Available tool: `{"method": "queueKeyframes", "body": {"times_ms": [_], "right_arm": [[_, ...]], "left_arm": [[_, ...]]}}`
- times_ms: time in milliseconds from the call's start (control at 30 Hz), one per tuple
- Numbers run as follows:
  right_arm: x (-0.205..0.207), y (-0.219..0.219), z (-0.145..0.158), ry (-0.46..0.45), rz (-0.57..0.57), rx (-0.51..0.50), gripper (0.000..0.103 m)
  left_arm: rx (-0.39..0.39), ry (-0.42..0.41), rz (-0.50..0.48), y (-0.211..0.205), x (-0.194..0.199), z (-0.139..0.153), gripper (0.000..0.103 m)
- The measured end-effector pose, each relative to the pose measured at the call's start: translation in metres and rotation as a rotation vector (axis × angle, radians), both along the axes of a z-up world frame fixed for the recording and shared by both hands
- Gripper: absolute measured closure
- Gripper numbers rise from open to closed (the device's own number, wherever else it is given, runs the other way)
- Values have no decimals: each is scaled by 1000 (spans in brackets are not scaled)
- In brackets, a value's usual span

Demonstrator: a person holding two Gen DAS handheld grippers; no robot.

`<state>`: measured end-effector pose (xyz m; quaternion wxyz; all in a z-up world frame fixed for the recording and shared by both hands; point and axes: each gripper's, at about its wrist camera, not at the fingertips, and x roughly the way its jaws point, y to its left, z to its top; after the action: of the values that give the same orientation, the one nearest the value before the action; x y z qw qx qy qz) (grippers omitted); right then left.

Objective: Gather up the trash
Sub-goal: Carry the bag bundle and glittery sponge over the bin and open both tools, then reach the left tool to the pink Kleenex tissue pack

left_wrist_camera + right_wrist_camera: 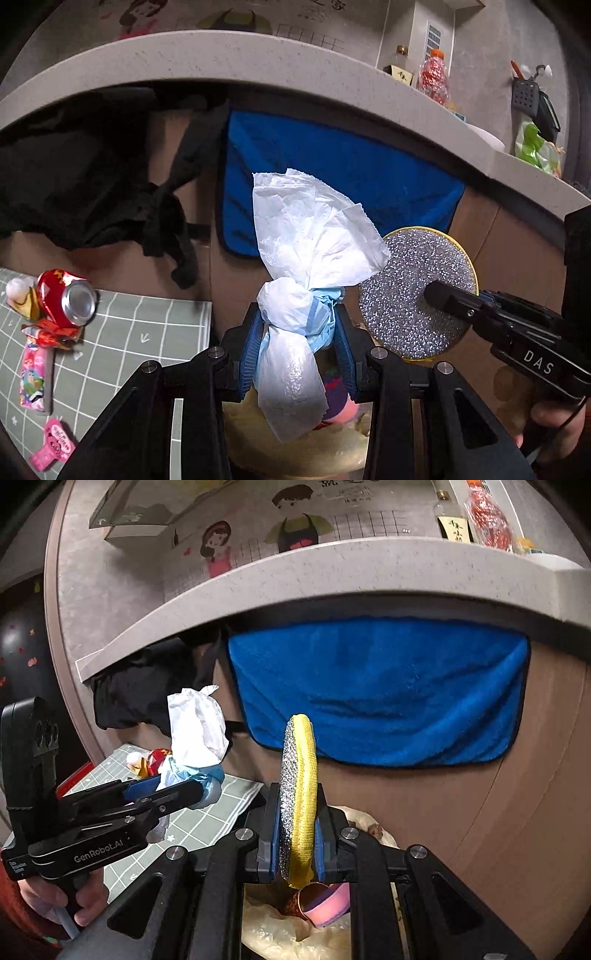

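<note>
Holding both loads over the lined bin (pixel 280 934), the left gripper (pixel 299 354) clenched on the knotted tissue bundle (pixel 295 258) and the right gripper (pixel 295 849) pinching the glittery scouring pad (pixel 295 775) should each be centred above the opening before letting go, 1 at a time.

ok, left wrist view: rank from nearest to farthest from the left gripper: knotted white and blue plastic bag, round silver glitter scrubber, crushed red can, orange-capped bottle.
1. Knotted white and blue plastic bag: clamped in the left gripper.
2. Round silver glitter scrubber: just right, edge-held by the right gripper.
3. Crushed red can: left, on the green mat.
4. Orange-capped bottle: up on the counter, right.
</note>
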<state>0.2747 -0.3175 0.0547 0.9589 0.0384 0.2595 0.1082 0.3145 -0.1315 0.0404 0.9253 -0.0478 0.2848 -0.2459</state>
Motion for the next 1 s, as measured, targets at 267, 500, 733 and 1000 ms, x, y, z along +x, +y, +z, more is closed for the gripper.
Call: {"method": "queueKeyframes", "body": {"times_ms": [267, 500, 733, 1000], "right_arm": [[9, -5, -15, 37, -24, 5, 88], [18, -12, -30, 71, -53, 48, 52], [11, -9, -29, 72, -87, 18, 52], [-4, 18, -8, 24, -65, 16, 52]], "left_arm": [[17, 38, -4, -9, 14, -12, 64], [85, 69, -4, -11, 25, -22, 52], [103, 21, 21, 5, 10, -6, 51], [94, -43, 50, 53, -18, 25, 51]]}}
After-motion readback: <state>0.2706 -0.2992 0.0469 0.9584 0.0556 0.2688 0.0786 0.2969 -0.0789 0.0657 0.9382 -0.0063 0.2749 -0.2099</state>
